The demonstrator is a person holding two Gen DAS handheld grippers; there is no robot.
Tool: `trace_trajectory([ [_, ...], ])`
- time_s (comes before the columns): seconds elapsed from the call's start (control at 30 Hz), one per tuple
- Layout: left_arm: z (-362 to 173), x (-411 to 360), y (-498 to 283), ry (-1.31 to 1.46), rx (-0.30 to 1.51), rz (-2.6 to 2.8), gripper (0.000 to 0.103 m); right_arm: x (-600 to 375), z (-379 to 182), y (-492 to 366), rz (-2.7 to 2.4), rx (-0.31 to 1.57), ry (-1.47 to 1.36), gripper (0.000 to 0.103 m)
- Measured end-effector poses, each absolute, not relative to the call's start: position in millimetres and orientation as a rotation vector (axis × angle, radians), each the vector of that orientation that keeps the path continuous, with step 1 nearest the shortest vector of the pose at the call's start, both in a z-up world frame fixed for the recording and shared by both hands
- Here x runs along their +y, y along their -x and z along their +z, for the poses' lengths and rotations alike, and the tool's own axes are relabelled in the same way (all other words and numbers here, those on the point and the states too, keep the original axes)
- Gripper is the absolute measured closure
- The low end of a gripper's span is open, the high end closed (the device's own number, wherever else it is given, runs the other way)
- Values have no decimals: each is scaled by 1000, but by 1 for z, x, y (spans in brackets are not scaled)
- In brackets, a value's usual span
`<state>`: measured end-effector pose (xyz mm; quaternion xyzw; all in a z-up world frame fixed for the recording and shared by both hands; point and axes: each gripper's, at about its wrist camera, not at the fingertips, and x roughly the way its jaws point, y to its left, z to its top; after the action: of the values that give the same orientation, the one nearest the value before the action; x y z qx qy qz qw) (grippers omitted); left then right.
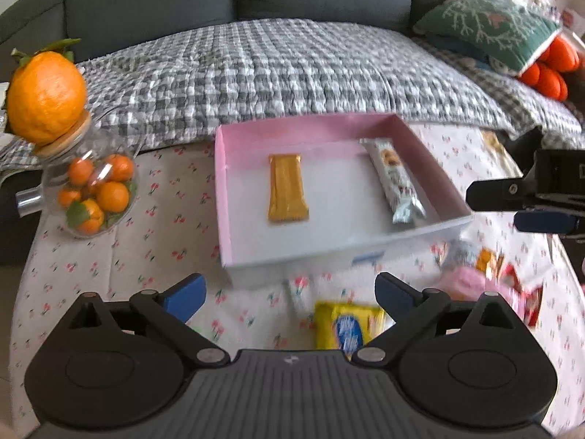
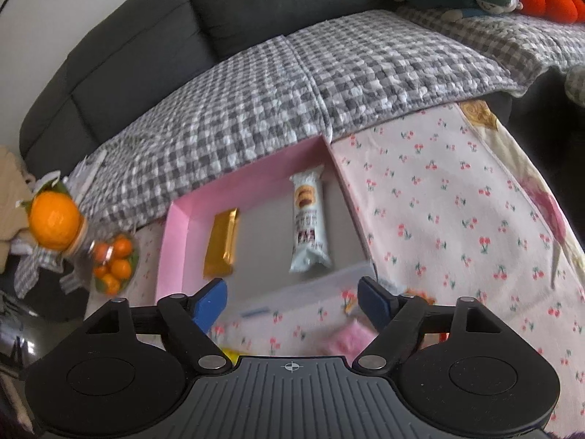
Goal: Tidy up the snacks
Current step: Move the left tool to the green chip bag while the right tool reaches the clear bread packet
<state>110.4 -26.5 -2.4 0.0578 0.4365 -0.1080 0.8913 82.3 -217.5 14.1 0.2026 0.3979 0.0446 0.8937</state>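
A pink-walled box [image 1: 223, 183] [image 2: 172, 241] sits on the cherry-print tablecloth. Inside lie a gold bar wrapper [image 1: 287, 188] [image 2: 222, 243] and a white cookie packet [image 1: 393, 179] [image 2: 309, 225]. My left gripper [image 1: 290, 294] hovers in front of the box, open, with nothing between its blue pads. A yellow snack pack [image 1: 347, 325] lies just below it. My right gripper [image 2: 292, 305] is open and empty too, above the box's near edge; in the left wrist view it shows at the right side [image 1: 512, 205]. Pink and red snack packets [image 1: 490, 281] lie blurred at the right.
A glass jar of small oranges [image 1: 91, 190] [image 2: 111, 259] with a large orange on its lid [image 1: 45, 97] [image 2: 55, 219] stands left of the box. Behind is a grey sofa with a checked quilt [image 1: 274, 69] [image 2: 292, 91] and a green cushion [image 1: 490, 22].
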Motion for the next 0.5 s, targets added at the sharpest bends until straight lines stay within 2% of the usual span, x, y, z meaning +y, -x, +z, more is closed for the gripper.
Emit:
trace_trajectory([
  [0.13, -3, -16, -93, -145, 922, -206, 1, -214, 8, -65, 127, 850, -411, 17],
  [0.5, -26, 20, -79, -85, 973, -177, 3, -182, -27, -39, 284, 1004, -375, 15],
])
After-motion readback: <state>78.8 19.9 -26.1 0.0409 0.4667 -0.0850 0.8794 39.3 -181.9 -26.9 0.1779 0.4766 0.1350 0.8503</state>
